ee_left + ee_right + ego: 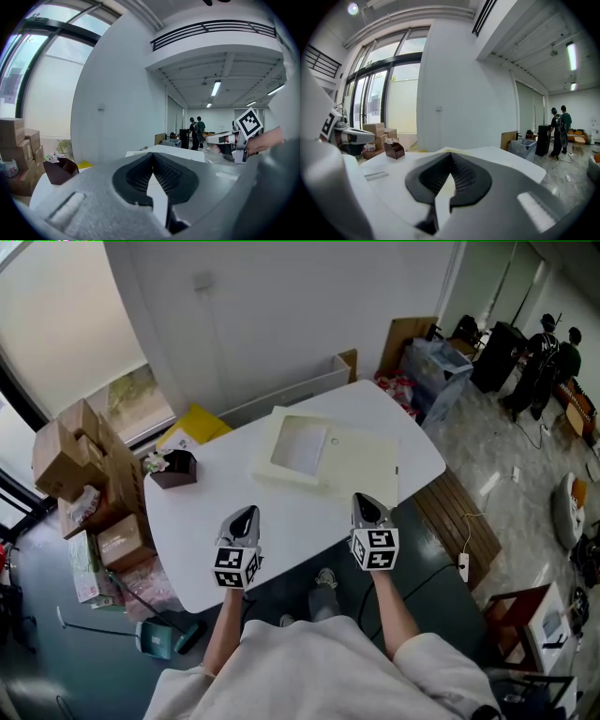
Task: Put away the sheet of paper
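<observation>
A white sheet of paper (302, 448) lies on the left half of a flat cream folder (361, 465), in the far middle of the white table (197, 521). Both grippers hover over the table's near edge, short of the folder. My left gripper (246, 512) is shut with nothing in it, its jaws meeting at the tip (152, 155). My right gripper (364, 500) is also shut and empty (451, 154), and the cream folder (447, 185) shows just beyond its jaws. Each gripper sees the other at its side: the right gripper (243, 136) and the left gripper (347, 136).
A dark brown desk box (173, 468) stands at the table's left end. Cardboard boxes (80, 465) are stacked on the floor to the left. A wooden bench (459, 512) and a plastic bin (436, 367) sit to the right. People (548, 352) stand far back right.
</observation>
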A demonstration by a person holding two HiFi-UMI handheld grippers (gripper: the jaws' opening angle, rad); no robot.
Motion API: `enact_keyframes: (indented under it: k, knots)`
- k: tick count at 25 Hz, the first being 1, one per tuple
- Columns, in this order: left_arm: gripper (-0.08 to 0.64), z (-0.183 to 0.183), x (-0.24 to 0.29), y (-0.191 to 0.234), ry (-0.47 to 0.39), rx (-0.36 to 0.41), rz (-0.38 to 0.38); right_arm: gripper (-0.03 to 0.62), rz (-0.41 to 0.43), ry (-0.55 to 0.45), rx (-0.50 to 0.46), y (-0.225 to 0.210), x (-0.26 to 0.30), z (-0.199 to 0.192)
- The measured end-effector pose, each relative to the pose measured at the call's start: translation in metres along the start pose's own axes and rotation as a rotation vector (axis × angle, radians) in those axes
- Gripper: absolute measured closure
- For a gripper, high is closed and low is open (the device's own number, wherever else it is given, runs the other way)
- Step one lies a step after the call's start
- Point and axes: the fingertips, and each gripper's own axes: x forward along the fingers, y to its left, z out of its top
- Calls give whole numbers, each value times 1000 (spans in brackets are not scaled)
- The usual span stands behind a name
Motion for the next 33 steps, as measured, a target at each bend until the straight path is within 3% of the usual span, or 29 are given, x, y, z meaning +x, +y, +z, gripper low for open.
enact_keyframes:
  k: [11, 33]
  knots:
    - [554, -1, -17, -20, -19, 5, -41, 592, -24, -9, -12, 11, -35, -5]
    - [554, 3, -12, -28, -28, 8, -56, 592, -33, -8, -26, 5, -41, -5]
